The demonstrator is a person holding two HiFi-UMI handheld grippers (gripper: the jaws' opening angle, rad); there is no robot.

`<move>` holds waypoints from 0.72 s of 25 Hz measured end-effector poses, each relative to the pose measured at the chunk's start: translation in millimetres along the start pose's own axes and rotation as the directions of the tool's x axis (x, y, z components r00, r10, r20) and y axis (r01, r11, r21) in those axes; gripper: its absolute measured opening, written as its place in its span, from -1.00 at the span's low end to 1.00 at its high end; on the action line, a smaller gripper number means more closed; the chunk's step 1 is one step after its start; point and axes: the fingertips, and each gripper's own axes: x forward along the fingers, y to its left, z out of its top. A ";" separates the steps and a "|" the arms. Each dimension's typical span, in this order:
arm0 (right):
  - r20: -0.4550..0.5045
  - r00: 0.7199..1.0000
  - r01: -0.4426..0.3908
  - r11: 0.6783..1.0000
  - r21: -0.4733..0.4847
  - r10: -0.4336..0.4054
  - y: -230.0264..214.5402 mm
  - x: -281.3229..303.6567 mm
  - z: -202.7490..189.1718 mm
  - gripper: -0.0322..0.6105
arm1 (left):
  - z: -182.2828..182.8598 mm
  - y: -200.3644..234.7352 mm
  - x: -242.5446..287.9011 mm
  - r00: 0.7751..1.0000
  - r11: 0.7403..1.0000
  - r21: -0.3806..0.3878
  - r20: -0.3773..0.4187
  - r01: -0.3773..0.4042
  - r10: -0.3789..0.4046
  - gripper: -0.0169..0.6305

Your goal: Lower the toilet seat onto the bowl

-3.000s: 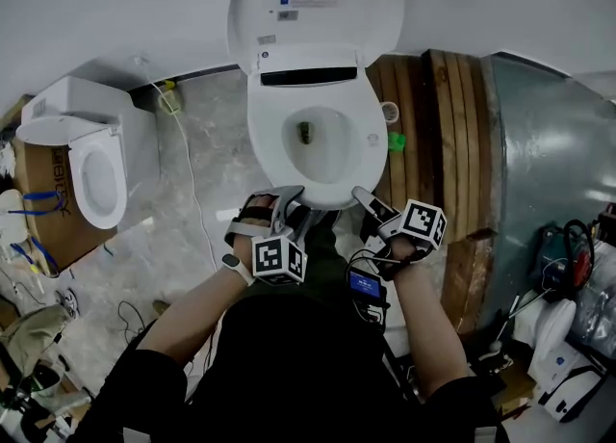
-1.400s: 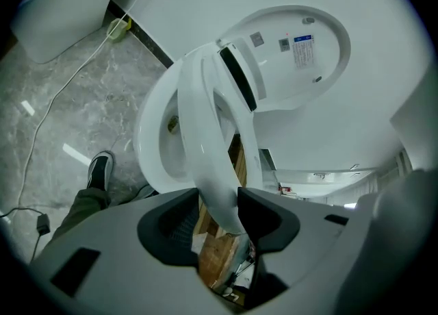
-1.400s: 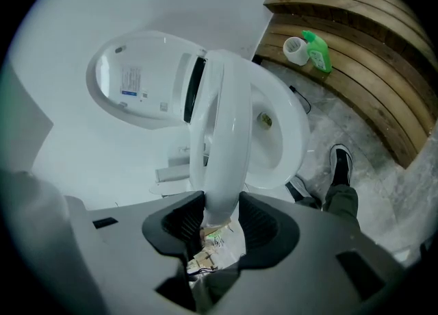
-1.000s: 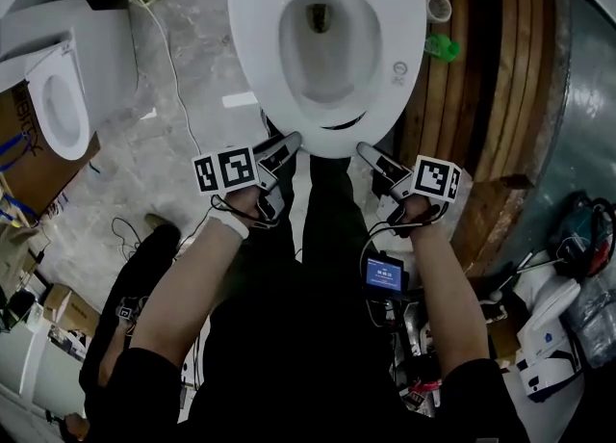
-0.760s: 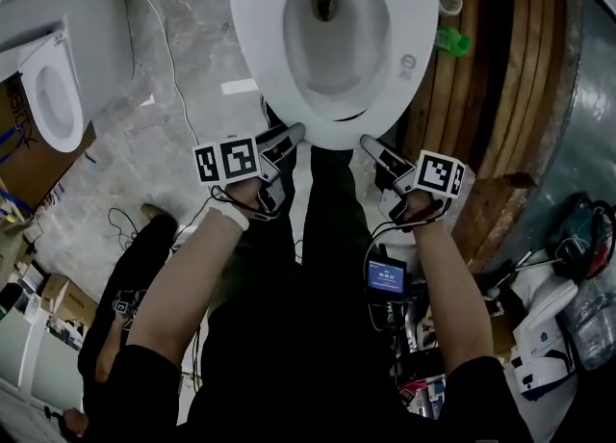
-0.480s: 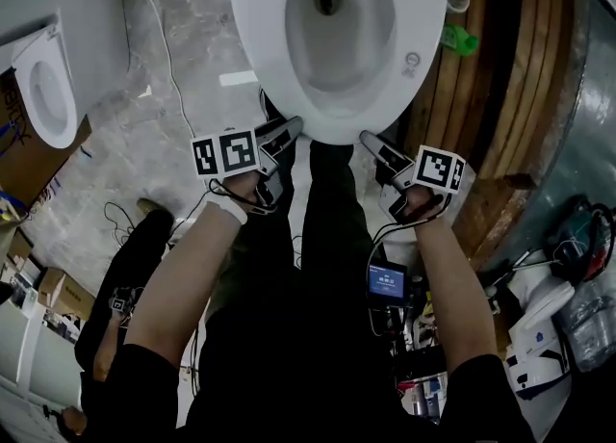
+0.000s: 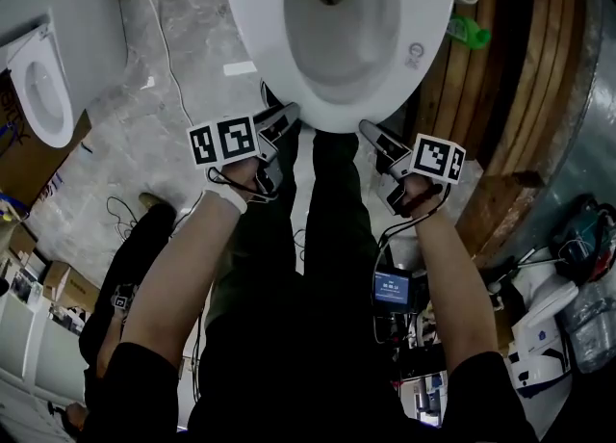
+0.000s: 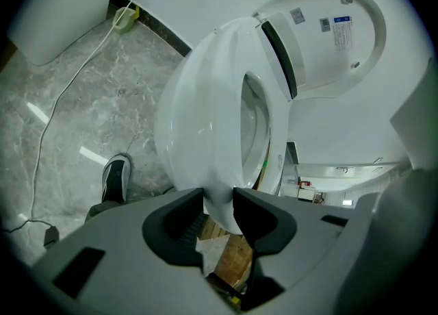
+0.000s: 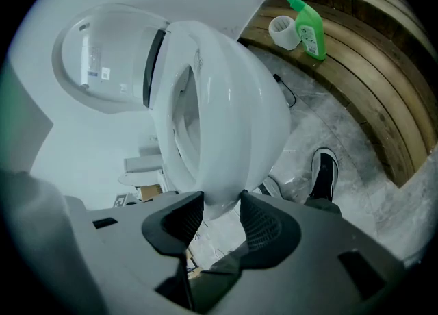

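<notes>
glossy white oval toilet seat

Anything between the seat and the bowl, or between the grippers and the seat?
Nothing visible does. The toilet seat lies over the bowl with nothing loose showing between them. The left gripper, whose jaws have just been closing, and the right gripper each clamp the seat's front edge; their lower jaws sit beneath it.

Head view's top edge cuts off the toilet seat.
</notes>
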 end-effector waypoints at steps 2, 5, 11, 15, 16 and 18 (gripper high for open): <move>-0.009 1.000 0.009 1.000 -0.010 -0.009 -3.9 2.8 1.5 -0.34 | 0.7 2.2 4.2 1.000 1.000 0.007 -0.004 -0.008 0.008 -0.51; -0.009 1.000 0.013 1.000 -0.007 -0.013 -9.2 4.6 2.2 -0.34 | -0.2 4.2 9.3 1.000 1.000 0.012 -0.008 -0.020 0.020 -0.51; -0.021 0.999 0.033 0.999 -0.005 -0.033 -16.6 8.2 1.4 -0.35 | -0.2 8.1 14.8 0.998 0.998 0.015 -0.015 -0.058 0.058 -0.51; -0.039 0.997 0.064 0.998 -0.021 -0.065 -20.0 11.8 1.5 -0.36 | 0.4 10.8 18.1 0.997 0.996 0.039 -0.019 -0.080 0.080 -0.51; -0.044 0.996 0.076 0.997 -0.028 -0.077 -20.9 13.0 1.4 -0.36 | 0.6 11.5 19.0 0.996 0.995 0.044 -0.020 -0.086 0.087 -0.51; -0.055 0.994 0.096 0.994 -0.043 -0.098 -22.6 14.9 1.0 -0.36 | 0.8 12.6 20.8 0.995 0.994 0.055 -0.023 -0.096 0.097 -0.51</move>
